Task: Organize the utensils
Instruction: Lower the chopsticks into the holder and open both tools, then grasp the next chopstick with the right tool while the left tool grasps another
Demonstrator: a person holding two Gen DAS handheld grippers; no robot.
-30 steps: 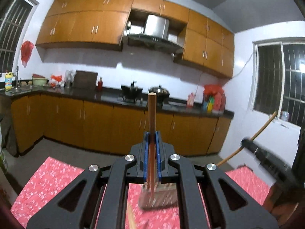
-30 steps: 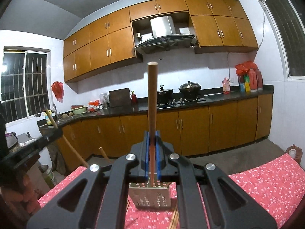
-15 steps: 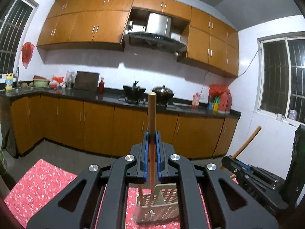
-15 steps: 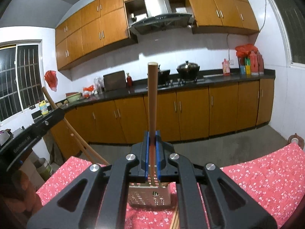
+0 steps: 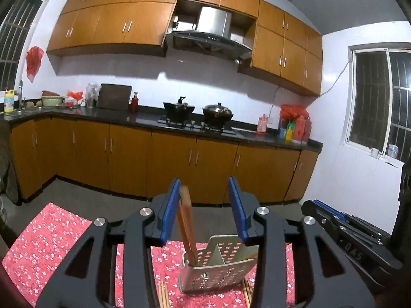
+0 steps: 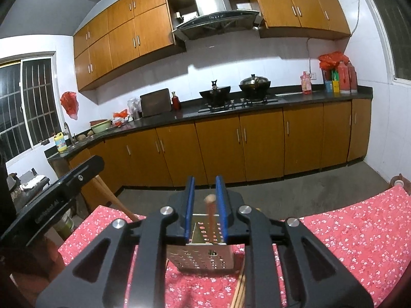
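Since 0.5 s ago both tools, left tool (image 5: 205,210) and right tool (image 6: 205,206), have spread, each releasing a near-upright wooden chopstick (image 5: 187,228) into the perforated metal holder (image 5: 218,264) directly below.

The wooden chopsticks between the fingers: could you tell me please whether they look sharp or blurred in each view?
Left wrist view: the brown wooden chopstick is smeared, especially its top, while the perforated metal holder is fairly crisp. Right wrist view: the chopstick is softly blurred.
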